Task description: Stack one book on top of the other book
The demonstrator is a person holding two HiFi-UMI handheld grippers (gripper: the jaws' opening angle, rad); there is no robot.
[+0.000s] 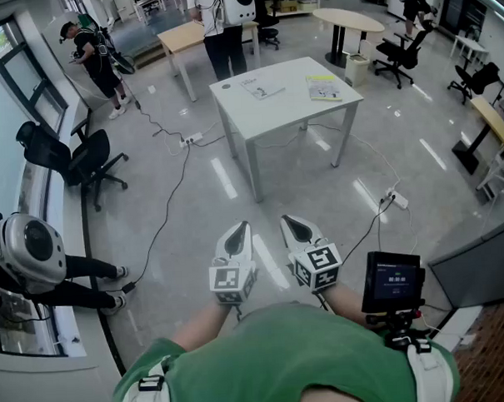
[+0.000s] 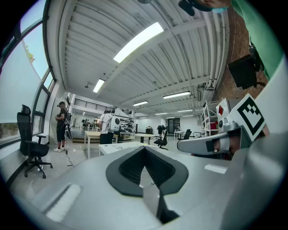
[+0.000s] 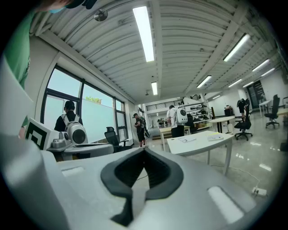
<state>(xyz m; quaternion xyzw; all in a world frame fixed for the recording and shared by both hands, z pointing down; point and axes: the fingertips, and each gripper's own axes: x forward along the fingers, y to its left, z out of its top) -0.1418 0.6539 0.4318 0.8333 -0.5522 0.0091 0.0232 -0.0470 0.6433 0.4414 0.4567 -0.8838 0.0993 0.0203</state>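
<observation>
Two thin books lie apart on a white table (image 1: 286, 111) well ahead of me: a white one (image 1: 262, 89) at the middle and a yellow-green one (image 1: 324, 88) toward the right. The same table (image 3: 198, 143) shows in the right gripper view, with both books small on top. My left gripper (image 1: 239, 230) and right gripper (image 1: 291, 223) are held side by side close to my body, far short of the table. Both point level with jaws shut and nothing between them. The left gripper (image 2: 145, 148) and right gripper (image 3: 144, 150) show shut in their own views.
Cables (image 1: 172, 191) and a power strip (image 1: 397, 200) lie on the grey floor around the table. A black office chair (image 1: 75, 160) stands at the left. People stand beyond the table (image 1: 224, 31) and at the far left (image 1: 96, 61). A small screen (image 1: 392, 281) sits at my right.
</observation>
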